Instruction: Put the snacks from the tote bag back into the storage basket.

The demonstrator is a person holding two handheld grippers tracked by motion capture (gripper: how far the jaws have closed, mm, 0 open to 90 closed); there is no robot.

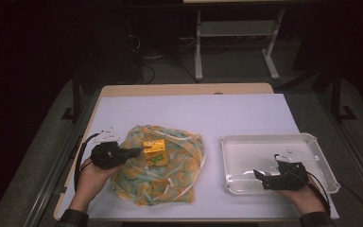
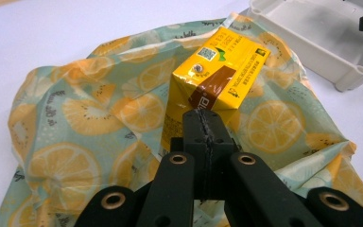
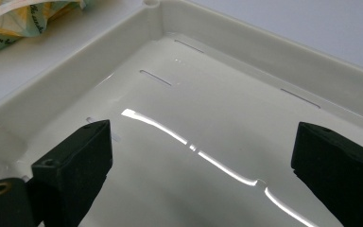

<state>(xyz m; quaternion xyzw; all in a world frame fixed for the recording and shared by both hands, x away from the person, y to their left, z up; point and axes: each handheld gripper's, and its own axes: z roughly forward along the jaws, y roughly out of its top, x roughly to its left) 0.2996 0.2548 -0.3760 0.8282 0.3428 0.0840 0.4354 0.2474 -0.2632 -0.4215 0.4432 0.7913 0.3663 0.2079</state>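
Yellow carton (image 2: 215, 75): on the lemon-print cloth bag (image 2: 85, 118), long axis toward the white tray (image 2: 312, 33), just beyond the left gripper (image 2: 202, 124), jaws pressed together; right gripper (image 3: 198, 161) spread wide over tray, farther off.

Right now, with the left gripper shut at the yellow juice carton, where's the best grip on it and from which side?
Likely across the two broad side faces of the yellow juice carton, low on its body. It seems to stand tilted on the soft lemon-print cloth, so come from the near side where the left gripper is, jaws opened first.
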